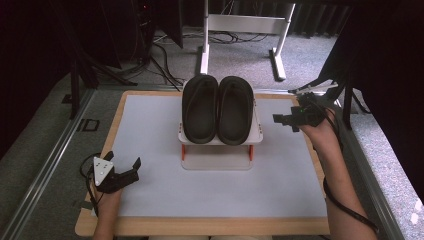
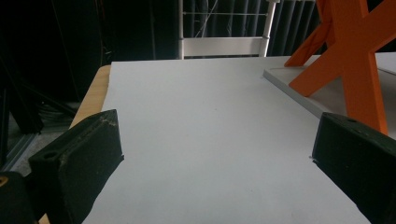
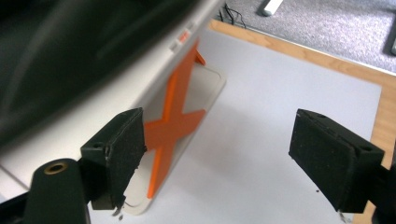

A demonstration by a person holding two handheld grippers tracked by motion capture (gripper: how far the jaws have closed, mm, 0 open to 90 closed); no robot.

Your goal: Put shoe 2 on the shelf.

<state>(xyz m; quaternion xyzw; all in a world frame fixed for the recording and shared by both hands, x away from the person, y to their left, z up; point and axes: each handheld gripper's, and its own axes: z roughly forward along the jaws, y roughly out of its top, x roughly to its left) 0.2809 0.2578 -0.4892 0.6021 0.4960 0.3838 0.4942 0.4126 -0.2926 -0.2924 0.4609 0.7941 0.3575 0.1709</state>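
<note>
Two black slippers [image 1: 218, 108] lie side by side on the top shelf of a small white rack [image 1: 218, 141] with orange X-shaped legs [image 2: 348, 56], at the middle back of the white mat. My left gripper [image 1: 123, 166] rests near the mat's front left corner, open and holding nothing; its pads [image 2: 88, 158] frame bare mat. My right gripper [image 1: 285, 120] hovers just right of the rack at shelf height, open and pointing toward the slippers. In the right gripper view the orange leg [image 3: 175, 126] stands between the jaws, with a blurred slipper [image 3: 70, 51] above.
A white mat [image 1: 160, 200] covers a wooden table [image 1: 200, 226]. Behind the table, a white desk frame [image 1: 245, 30] stands on grey carpet among cables. Dark curtains hang at both sides. The rack's base plate [image 1: 216, 162] lies on the mat.
</note>
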